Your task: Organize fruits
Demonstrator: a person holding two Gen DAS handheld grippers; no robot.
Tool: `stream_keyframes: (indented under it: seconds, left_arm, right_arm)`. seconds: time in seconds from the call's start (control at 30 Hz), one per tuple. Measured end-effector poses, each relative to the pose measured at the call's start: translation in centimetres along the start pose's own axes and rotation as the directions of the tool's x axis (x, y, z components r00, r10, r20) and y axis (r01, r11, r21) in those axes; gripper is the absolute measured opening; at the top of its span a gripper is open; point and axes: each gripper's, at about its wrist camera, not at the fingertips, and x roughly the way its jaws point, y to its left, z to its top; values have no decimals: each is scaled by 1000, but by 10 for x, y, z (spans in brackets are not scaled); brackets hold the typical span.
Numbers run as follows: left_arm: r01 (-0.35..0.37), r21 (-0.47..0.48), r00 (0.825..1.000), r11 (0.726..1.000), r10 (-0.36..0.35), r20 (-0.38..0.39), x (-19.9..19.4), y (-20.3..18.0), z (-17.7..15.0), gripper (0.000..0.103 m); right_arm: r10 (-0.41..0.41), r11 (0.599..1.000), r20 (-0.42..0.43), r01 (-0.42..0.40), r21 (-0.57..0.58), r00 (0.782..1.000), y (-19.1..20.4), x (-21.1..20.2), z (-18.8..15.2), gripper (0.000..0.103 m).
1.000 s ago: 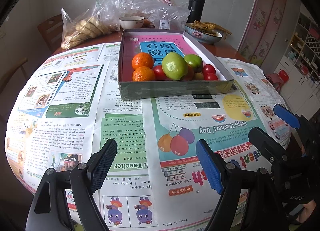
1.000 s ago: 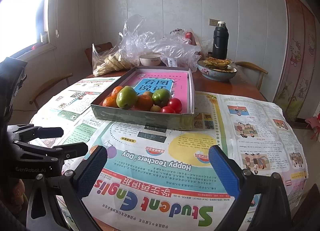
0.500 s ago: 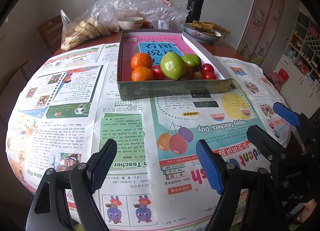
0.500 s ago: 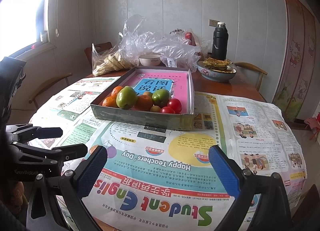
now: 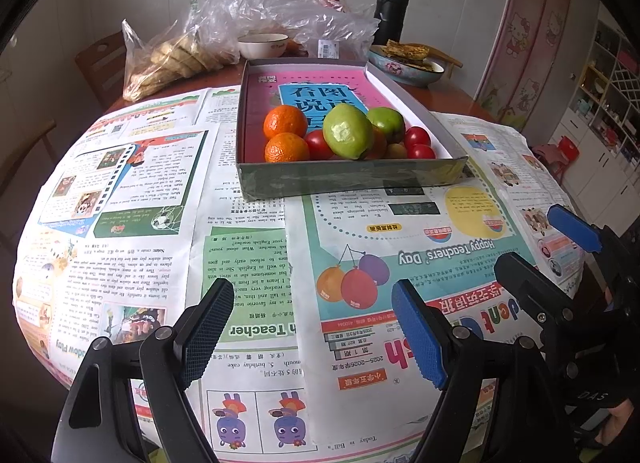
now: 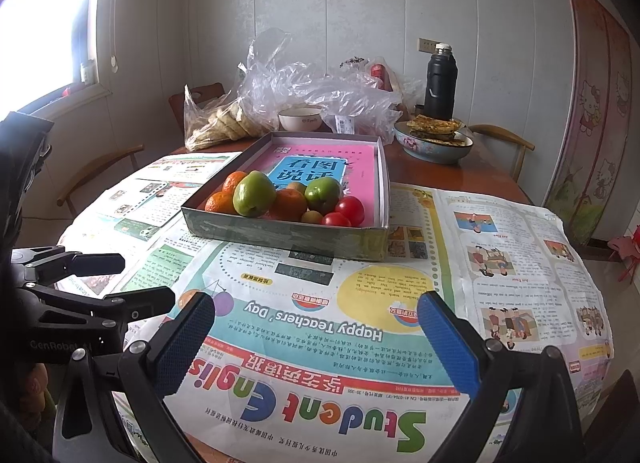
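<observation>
Both claws, the left claw [image 5: 312, 327] and the right claw [image 6: 316, 339], hover wide open and empty just before the box [image 5: 352, 179] of fruits [image 5: 348, 137] on the papered bench [image 5: 248, 263].

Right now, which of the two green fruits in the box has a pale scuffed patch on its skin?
The larger green fruit, at the front of the box beside the oranges. The smaller green fruit behind it looks unmarked.
</observation>
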Motion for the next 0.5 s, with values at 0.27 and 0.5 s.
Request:
stream_keyframes:
  seconds: [0.27,0.5]
  left_arm:
    - [5,0,1000,1000,-5,-2,0,0,1,82]
    - [4,1,1000,1000,-4,-3,0,0,1,82]
  right_arm:
    - [1,1000,0,-1,-1,1000,1,0,1,102]
    - [-1,1000,0,1,-2,1000,1,0,1,102]
